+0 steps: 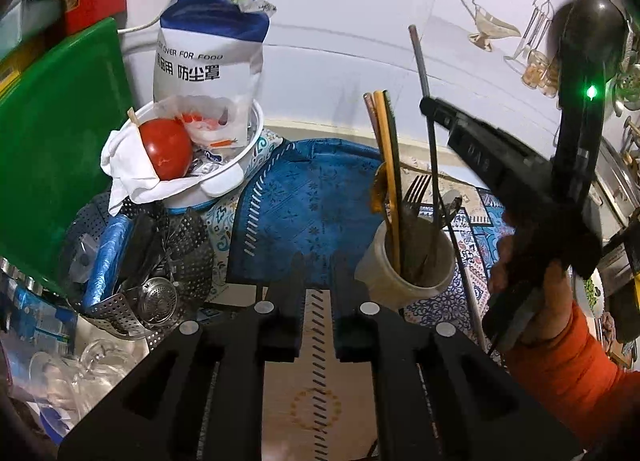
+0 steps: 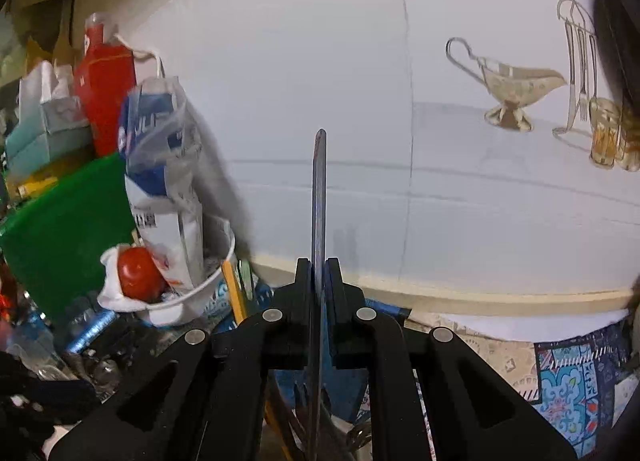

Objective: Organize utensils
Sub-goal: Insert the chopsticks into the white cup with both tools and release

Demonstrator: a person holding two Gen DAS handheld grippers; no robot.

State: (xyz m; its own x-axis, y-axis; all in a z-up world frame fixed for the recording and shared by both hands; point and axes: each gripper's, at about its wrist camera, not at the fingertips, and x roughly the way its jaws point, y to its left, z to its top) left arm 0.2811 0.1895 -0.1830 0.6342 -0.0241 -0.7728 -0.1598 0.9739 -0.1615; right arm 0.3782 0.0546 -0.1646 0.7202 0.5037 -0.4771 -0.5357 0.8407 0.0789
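Note:
A cream cup (image 1: 404, 261) stands on the patterned cloth and holds chopsticks (image 1: 386, 149), a fork (image 1: 416, 193) and a spoon. My right gripper (image 1: 428, 105) reaches in from the right above the cup. It is shut on the handle of a long metal utensil (image 1: 420, 57), whose lower end dips into the cup. In the right wrist view that handle (image 2: 319, 189) stands upright, pinched between the jaws of the right gripper (image 2: 319, 273). My left gripper (image 1: 319, 273) hovers just left of the cup, jaws slightly apart with nothing between them.
A white bowl (image 1: 224, 181) with a tomato (image 1: 166, 147) and a food-cover bag sits at the back left. A green board (image 1: 56, 141) leans beside it. A perforated steel basket (image 1: 160, 261) of clutter and some glassware (image 1: 92, 365) lie at the left. An orange-sleeved hand (image 1: 520, 261) holds the right gripper.

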